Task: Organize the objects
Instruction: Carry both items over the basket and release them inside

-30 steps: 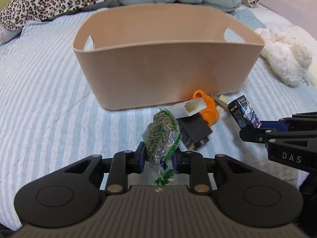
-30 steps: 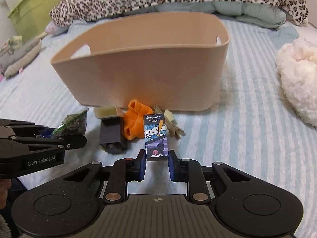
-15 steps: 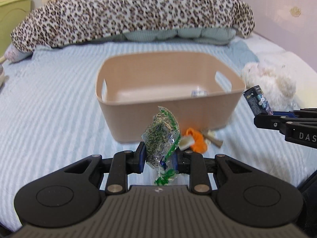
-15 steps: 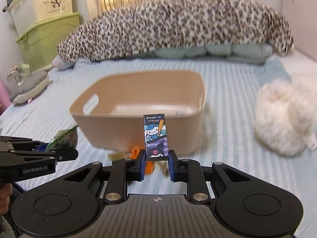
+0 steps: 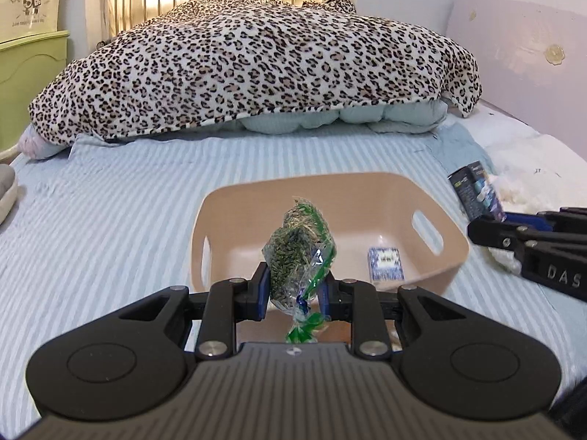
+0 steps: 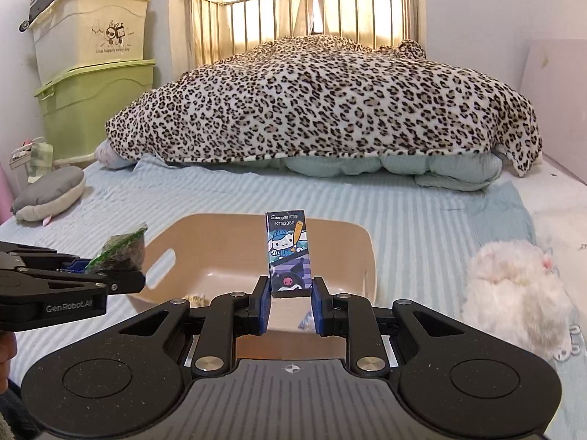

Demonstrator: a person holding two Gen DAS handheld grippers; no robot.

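A beige plastic basket (image 5: 451, 256) with handle slots sits on the striped bed; it also shows in the right wrist view (image 6: 367, 253). A small blue box (image 5: 385, 262) lies inside it. My left gripper (image 5: 293, 289) is shut on a clear bag of green dried herbs (image 5: 299, 253) and holds it above the basket's near rim. My right gripper (image 6: 290, 302) is shut on a small cartoon-printed box (image 6: 290, 253), held upright above the basket's near rim. Each gripper shows in the other's view, the left one (image 6: 124, 278) and the right one (image 5: 477, 227).
A leopard-print blanket (image 6: 323, 102) is heaped across the far end of the bed. A white fluffy toy (image 6: 513, 282) lies right of the basket. A grey cushion (image 6: 47, 198) and stacked storage bins (image 6: 91, 84) stand at the left.
Both grippers have risen with their loads from bed level in front of the basket to above its near rim. The leftover objects on the bed have dropped out of view.
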